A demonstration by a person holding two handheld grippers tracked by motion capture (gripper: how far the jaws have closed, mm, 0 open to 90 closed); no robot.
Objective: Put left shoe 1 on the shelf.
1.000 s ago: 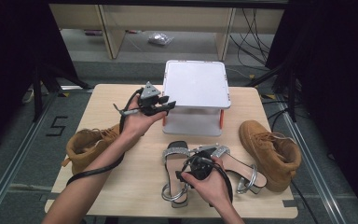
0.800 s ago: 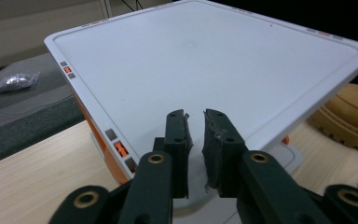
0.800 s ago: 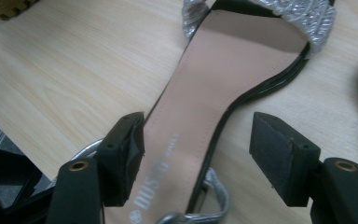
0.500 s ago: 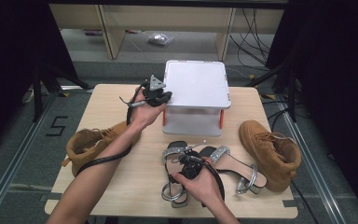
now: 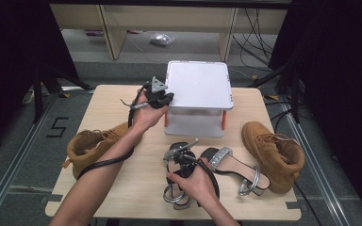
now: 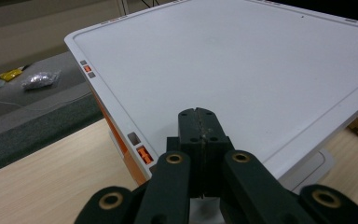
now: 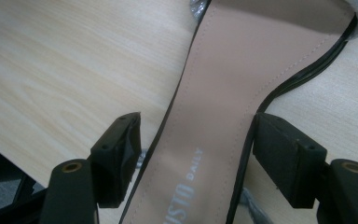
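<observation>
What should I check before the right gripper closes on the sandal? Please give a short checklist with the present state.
1. Right gripper jaws open: ok.
2. Sandal sole lies between the jaws: ok.
3. Jaws touch the sole edges: not ok on the one side, where a gap shows; the other side, cannot tell.
4. Left gripper shut, holding nothing, over the white box lid: ok.
5. Sandal's thin strap free of the jaw: cannot tell.

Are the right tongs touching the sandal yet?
Apart. The right gripper view shows the right tongs open astride the sandal, with a strip of table visible between each pad and the sole's edges.
</observation>
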